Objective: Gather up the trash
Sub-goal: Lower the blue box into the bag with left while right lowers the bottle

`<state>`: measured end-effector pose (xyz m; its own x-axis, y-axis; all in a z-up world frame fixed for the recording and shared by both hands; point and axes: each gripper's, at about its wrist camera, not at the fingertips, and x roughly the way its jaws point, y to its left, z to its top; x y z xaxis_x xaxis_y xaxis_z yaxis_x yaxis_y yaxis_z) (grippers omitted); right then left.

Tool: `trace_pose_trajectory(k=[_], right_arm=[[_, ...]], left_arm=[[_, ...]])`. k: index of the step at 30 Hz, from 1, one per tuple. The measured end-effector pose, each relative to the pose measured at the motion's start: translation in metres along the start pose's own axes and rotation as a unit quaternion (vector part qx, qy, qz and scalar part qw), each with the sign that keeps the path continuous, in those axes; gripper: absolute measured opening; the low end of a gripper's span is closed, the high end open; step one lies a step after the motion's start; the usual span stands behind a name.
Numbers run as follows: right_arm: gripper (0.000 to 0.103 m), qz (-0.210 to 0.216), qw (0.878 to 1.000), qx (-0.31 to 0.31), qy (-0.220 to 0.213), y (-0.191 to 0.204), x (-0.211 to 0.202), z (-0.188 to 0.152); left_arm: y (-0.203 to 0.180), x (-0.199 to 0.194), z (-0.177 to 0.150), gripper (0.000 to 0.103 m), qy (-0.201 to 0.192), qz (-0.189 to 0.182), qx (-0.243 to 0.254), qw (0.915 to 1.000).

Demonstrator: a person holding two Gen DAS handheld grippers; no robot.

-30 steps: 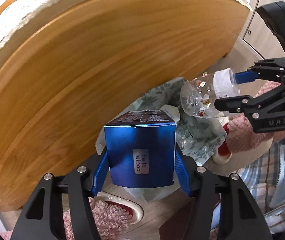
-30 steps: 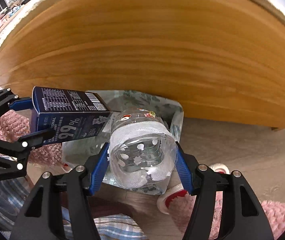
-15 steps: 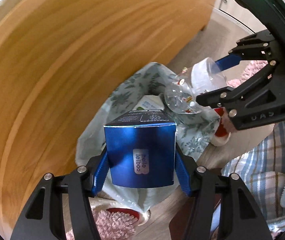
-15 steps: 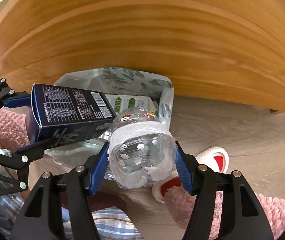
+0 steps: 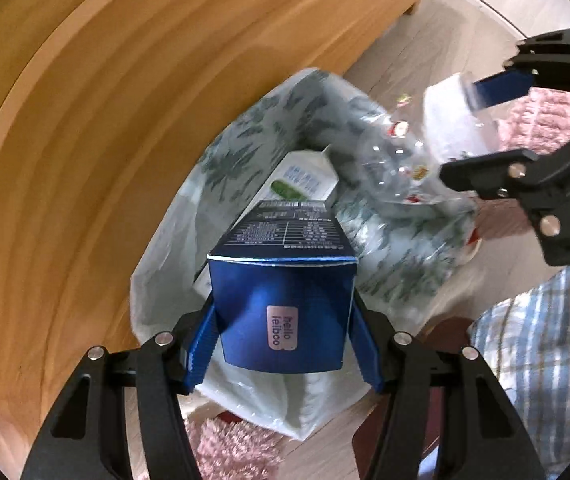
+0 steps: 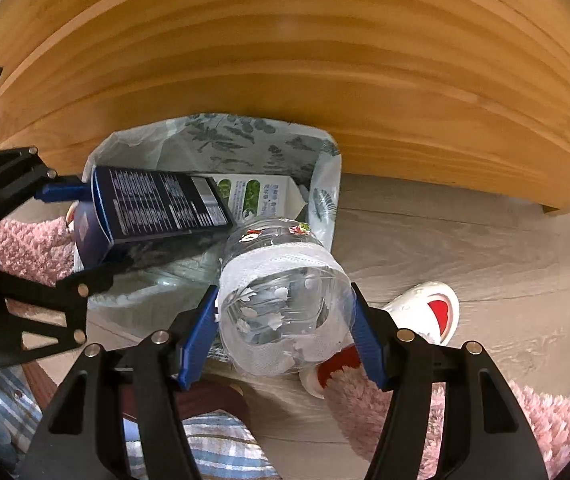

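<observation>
Change: both grippers have come over the bag mouth since 1 s ago; more of the bag's inside shows, with a white carton in it.
Left gripper point(image 5: 283, 344): clamped on the blue carton point(image 5: 281, 312), 1 blue finger point(image 5: 201, 354) on each side, carton pointing forward over the bag point(image 5: 237, 148).
Right gripper point(image 6: 285, 332): closed around the clear bottle point(image 6: 281, 300), base toward the camera, neck end over the bag's near edge.
Bag: open on the floor point(image 6: 465, 248), against a wooden panel point(image 6: 285, 60).
White carton point(image 6: 257, 196): lying inside the bag, below both held items.
Slippers point(image 6: 425, 308): pink, beside the bag.
</observation>
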<state>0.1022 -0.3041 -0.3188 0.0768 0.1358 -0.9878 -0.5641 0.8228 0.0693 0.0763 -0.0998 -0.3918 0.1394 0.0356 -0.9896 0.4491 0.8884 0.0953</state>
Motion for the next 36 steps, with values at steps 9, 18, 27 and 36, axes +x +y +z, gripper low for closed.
trace_pose_trajectory(k=[9, 18, 27, 36], right_arm=[[0.061, 0.008, 0.999, -0.017, 0.033, 0.007, 0.021, 0.002], [0.061, -0.008, 0.999, -0.026, 0.045, 0.01, 0.029, 0.003], [0.06, -0.011, 1.0, 0.006, -0.002, -0.006, -0.004, -0.01], [0.06, -0.035, 0.998, 0.034, -0.037, -0.02, -0.026, -0.016]], left_arm=[[0.016, 0.014, -0.015, 0.057, 0.053, 0.028, -0.026, 0.9979], [0.012, -0.015, -0.01, 0.057, -0.007, -0.004, -0.014, 0.9999], [-0.016, -0.011, 0.005, 0.057, 0.003, -0.038, 0.044, 0.9983], [-0.034, 0.019, 0.026, 0.057, 0.057, -0.083, 0.064, 0.9929]])
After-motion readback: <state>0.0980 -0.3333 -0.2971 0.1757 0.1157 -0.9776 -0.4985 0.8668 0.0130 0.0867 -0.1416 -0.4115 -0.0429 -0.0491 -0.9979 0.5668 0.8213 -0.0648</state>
